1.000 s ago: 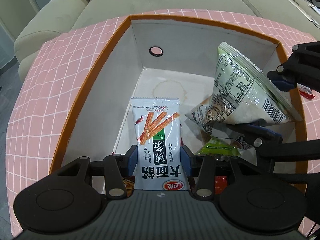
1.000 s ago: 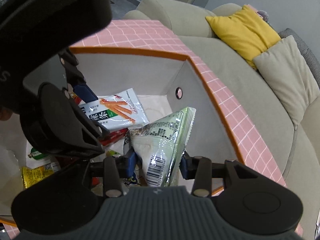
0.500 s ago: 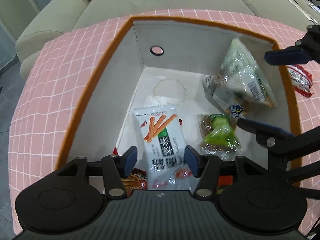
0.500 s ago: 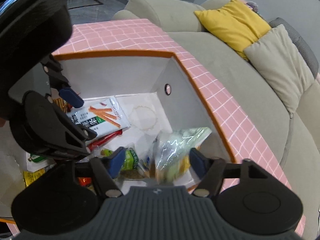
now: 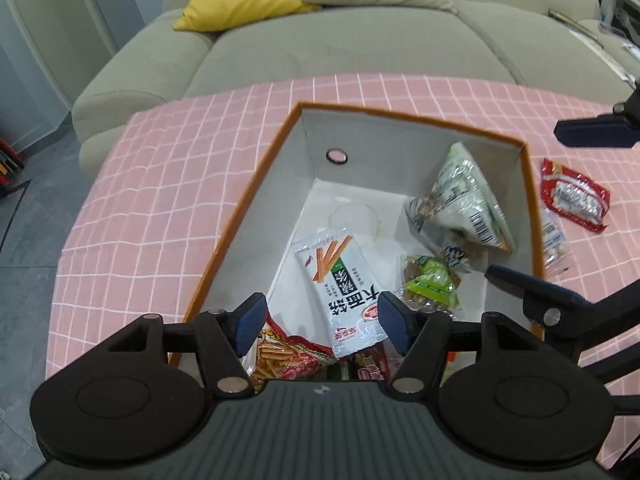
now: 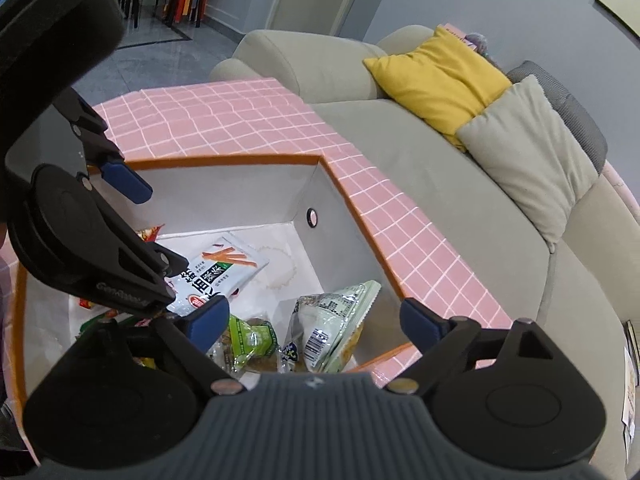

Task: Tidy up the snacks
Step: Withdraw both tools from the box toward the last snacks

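Since the earlier frames, the white spicy-strip packet [image 5: 340, 280] and the green-and-clear chip bag [image 5: 460, 200] have been released into the orange-rimmed box [image 5: 248, 216]. The packet is seen flat on the box floor near its left wall; the bag is propped in the far right corner, with a small green packet [image 5: 432, 280] beside it. The left gripper [image 5: 322, 322] and right gripper [image 6: 316, 316] are shown above, jaws just opened wide, nothing held. A red packet [image 5: 574, 196] is left on the pink-checked surface [image 5: 160, 200], beyond the box's right edge.
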The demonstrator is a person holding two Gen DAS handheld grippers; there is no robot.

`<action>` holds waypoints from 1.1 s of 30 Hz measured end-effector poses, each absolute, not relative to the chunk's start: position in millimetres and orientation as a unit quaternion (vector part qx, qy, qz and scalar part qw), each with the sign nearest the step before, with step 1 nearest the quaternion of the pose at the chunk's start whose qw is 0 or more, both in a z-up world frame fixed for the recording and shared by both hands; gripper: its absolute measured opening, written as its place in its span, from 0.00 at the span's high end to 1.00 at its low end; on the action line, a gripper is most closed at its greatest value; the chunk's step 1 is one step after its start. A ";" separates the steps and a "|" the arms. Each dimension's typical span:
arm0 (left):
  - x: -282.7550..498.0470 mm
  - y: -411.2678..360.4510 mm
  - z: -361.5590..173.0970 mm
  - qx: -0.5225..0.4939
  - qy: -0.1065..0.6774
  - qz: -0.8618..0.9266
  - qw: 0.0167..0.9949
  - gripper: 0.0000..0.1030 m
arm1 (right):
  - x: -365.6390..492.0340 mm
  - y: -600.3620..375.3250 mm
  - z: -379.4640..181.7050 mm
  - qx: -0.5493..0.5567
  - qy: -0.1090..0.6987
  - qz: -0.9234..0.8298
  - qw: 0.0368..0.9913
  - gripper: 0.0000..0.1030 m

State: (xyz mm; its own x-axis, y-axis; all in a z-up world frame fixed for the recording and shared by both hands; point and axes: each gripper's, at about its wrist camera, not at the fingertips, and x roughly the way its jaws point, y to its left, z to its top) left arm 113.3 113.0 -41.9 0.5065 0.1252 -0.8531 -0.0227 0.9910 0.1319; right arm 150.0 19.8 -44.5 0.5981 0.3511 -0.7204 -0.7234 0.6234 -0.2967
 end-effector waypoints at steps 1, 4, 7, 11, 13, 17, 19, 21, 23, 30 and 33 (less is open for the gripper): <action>110.7 111.7 -38.4 0.051 0.491 0.043 0.869 0.27 | 147.5 17.0 -41.4 -0.288 0.316 0.318 0.846 0.13; 101.5 105.9 -28.5 0.045 0.475 0.041 0.878 0.26 | 140.2 6.4 -32.5 -0.262 0.324 0.317 0.852 0.13; 92.5 98.2 -19.3 0.038 0.459 0.037 0.887 0.26 | 132.2 -5.8 -25.4 -0.239 0.327 0.314 0.859 0.13; 79.0 85.1 -8.4 0.034 0.438 0.030 0.898 0.25 | 119.2 -25.6 -17.0 -0.206 0.323 0.306 0.871 0.13; 71.2 76.8 -4.0 0.033 0.428 0.029 0.903 0.25 | 112.4 -39.6 -14.1 -0.181 0.319 0.297 0.882 0.13; 56.8 61.7 2.0 0.024 0.408 0.025 0.912 0.24 | 95.3 -69.0 -17.7 -0.146 0.299 0.268 0.904 0.11; 50.6 52.6 2.6 0.019 0.399 0.019 0.917 0.24 | 86.4 -86.0 -24.3 -0.133 0.293 0.249 0.914 0.11; 45.8 42.4 2.3 0.018 0.394 0.010 0.919 0.24 | 80.1 -102.3 -32.5 -0.118 0.296 0.232 0.919 0.10; 42.7 31.2 0.7 0.019 0.390 -0.002 0.921 0.24 | 73.7 -120.7 -42.6 -0.102 0.301 0.210 0.924 0.10; 41.6 -13.9 -19.8 0.012 0.393 -0.054 0.918 0.24 | 71.2 -170.8 -86.0 -0.086 0.338 0.139 0.927 0.10; 46.4 -34.1 -34.4 0.003 0.401 -0.074 0.913 0.24 | 71.2 -185.2 -100.2 -0.096 0.342 0.110 0.928 0.10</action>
